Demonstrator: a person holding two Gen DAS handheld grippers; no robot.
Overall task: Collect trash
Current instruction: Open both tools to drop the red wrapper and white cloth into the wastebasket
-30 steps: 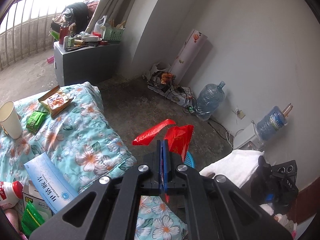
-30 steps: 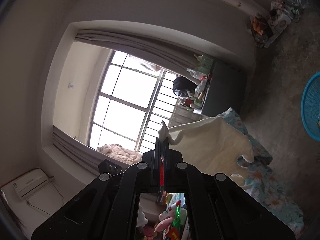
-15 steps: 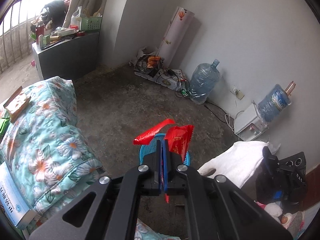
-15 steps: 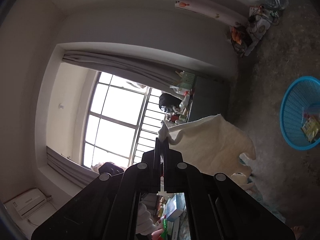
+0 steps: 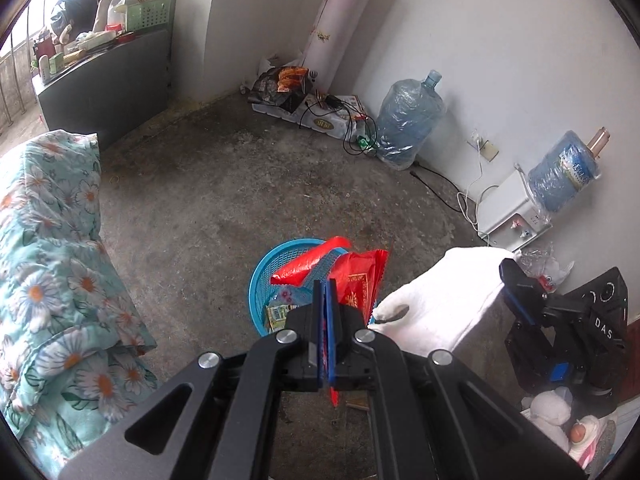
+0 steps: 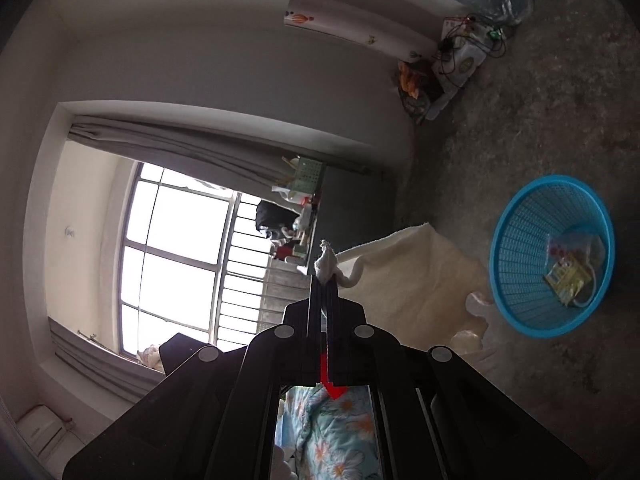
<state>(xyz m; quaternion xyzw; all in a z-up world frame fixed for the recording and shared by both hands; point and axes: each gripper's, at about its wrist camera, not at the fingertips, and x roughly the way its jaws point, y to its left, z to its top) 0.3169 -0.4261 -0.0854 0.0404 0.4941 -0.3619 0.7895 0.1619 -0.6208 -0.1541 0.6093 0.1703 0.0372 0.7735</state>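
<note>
My left gripper (image 5: 324,286) is shut on a red plastic wrapper (image 5: 356,276), which hangs just above a blue mesh basket (image 5: 264,276) on the floor. The basket holds a few packets. At the right of the left wrist view, the right gripper (image 5: 516,284) holds up a white towel (image 5: 436,304) beside the basket. In the right wrist view my right gripper (image 6: 325,280) is shut on a corner of that cream-white towel (image 6: 416,276), which drapes away to the right. The blue basket (image 6: 516,236) lies on the floor further right with packets (image 6: 568,276) inside.
A floral quilt (image 5: 52,264) covers the bed at the left. Along the far wall stand a water jug (image 5: 408,120), a water dispenser (image 5: 516,216), cables, boxes and a rolled sheet (image 5: 340,20). A dark cabinet (image 5: 104,80) loaded with items stands by the window.
The left gripper has swung from over the bed to down over the blue basket with the red wrapper. The right gripper has turned and sunk, bringing the basket into its view.
</note>
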